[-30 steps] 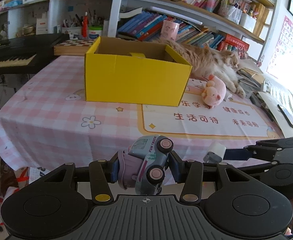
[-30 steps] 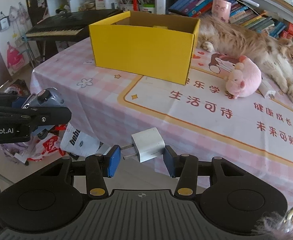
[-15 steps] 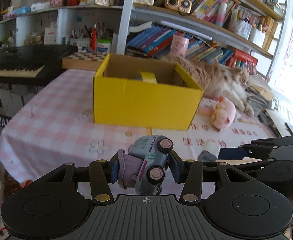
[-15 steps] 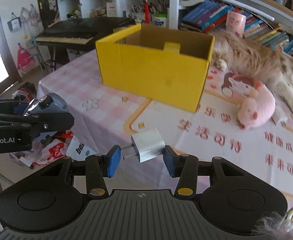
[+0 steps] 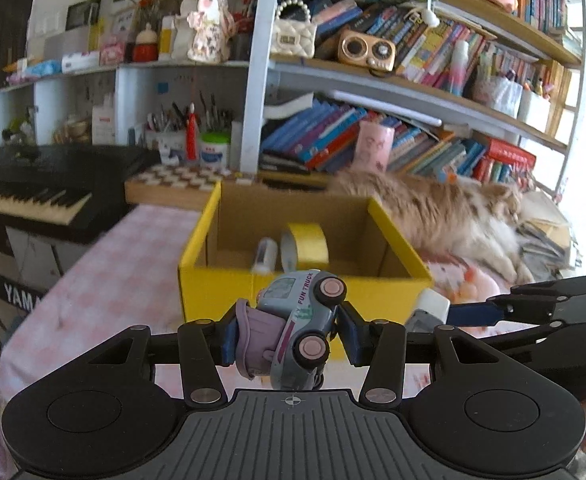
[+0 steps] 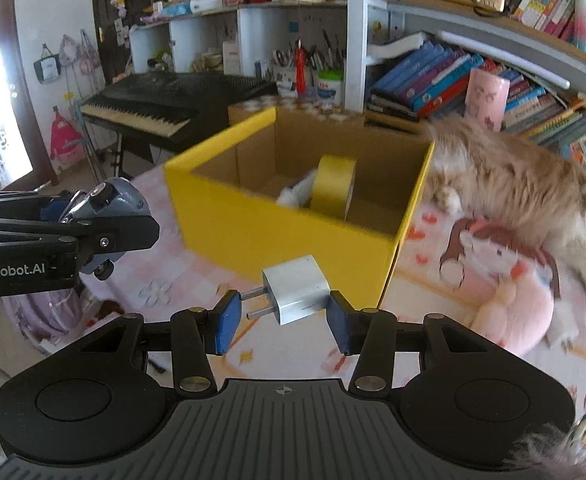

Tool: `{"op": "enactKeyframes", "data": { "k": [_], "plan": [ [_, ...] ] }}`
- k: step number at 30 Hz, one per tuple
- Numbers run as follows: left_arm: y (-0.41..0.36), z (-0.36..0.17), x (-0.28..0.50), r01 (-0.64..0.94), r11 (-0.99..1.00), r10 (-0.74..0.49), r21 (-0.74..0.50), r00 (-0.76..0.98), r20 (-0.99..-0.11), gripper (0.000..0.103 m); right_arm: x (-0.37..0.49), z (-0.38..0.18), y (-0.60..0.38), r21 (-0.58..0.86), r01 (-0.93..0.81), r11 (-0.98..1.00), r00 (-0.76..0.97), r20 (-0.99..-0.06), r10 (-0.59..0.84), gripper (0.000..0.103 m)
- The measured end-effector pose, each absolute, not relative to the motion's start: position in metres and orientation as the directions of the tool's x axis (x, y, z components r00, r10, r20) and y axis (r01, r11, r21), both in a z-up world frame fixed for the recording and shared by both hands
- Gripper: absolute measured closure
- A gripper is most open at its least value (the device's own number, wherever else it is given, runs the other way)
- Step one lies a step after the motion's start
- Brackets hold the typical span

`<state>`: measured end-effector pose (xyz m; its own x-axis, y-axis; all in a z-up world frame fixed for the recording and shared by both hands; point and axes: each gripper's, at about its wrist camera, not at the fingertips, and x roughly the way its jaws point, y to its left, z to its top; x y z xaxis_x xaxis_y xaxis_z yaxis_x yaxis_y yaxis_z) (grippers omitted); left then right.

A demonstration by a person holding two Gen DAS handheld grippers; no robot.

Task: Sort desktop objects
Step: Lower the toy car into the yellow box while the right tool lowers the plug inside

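The toy truck (image 5: 299,320) sat clamped in the left gripper (image 5: 289,338), the white charger (image 6: 296,294) pinched in the right gripper (image 6: 281,320), both short of the yellow box (image 5: 293,292), which lay at twelve o'clock. Best carry each clear over the near wall before releasing, missing the tape roll (image 5: 307,246) inside. Both jaws were part closed, gripping their loads; the cat (image 6: 525,176) lay at two o'clock

Blurred cat (image 6: 525,184), plush (image 6: 509,300).
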<state>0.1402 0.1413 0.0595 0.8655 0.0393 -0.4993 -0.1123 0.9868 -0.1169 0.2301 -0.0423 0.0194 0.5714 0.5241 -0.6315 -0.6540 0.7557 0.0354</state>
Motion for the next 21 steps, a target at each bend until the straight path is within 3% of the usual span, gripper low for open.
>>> {"op": "enactKeyframes", "data": {
  "k": [11, 21],
  "plan": [
    [0.149, 0.073, 0.214, -0.111, 0.992, 0.069, -0.061, 0.876, -0.477, 0.056, 0.307, 0.042, -0.038, 0.002, -0.702, 0.712, 0.585, -0.569, 0.578, 0.059],
    [0.153, 0.058, 0.283, -0.09, 0.996, 0.078, 0.006, 0.824, -0.561, 0.056, 0.372, 0.024, -0.011, -0.087, -0.777, 0.623, 0.505, -0.678, 0.535, 0.059]
  ]
}}
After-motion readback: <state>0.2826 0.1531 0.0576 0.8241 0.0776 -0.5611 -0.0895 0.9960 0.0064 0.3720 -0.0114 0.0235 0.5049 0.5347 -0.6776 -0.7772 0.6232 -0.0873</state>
